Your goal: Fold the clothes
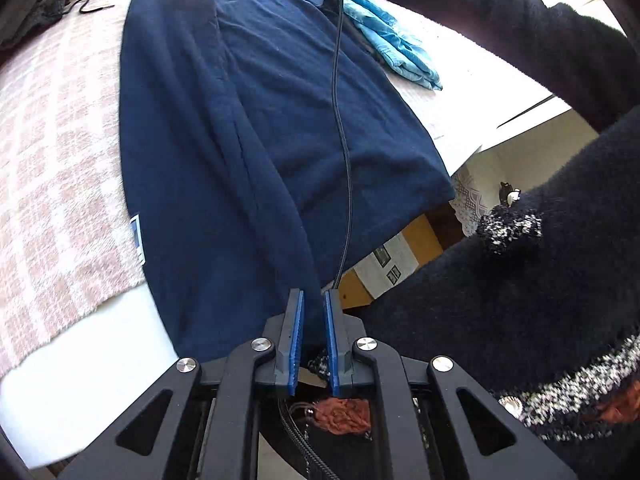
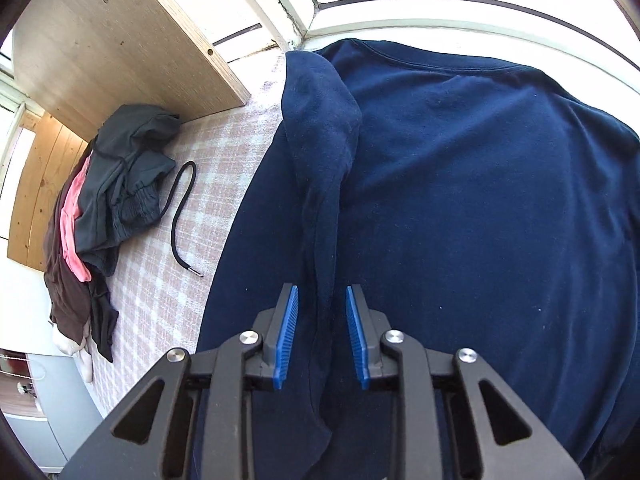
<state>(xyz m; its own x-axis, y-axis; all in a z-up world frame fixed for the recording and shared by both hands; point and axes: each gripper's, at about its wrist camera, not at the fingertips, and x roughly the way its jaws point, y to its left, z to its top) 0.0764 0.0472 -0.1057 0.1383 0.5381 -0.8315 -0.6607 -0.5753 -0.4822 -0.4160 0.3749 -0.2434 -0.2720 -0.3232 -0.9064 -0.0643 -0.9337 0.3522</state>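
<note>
A navy blue long-sleeved shirt point(image 1: 248, 128) lies flat on the pink checked cloth point(image 1: 52, 152), its left side folded inward with the sleeve running down the fold. My left gripper point(image 1: 314, 298) sits at the shirt's hem by the table edge, jaws slightly apart, nothing between them. In the right wrist view the shirt point(image 2: 460, 200) fills the frame, neckline at the far end. My right gripper point(image 2: 322, 294) is open, its pads on either side of the folded sleeve point(image 2: 320, 168), above the cloth.
A light blue garment point(image 1: 392, 44) lies right of the shirt. A pile of dark and pink clothes point(image 2: 104, 200) with a loose black drawstring point(image 2: 180, 220) lies left. A wooden board point(image 2: 132, 40) leans at the back. A black cable point(image 1: 340, 128) hangs across the shirt. The table edge is close.
</note>
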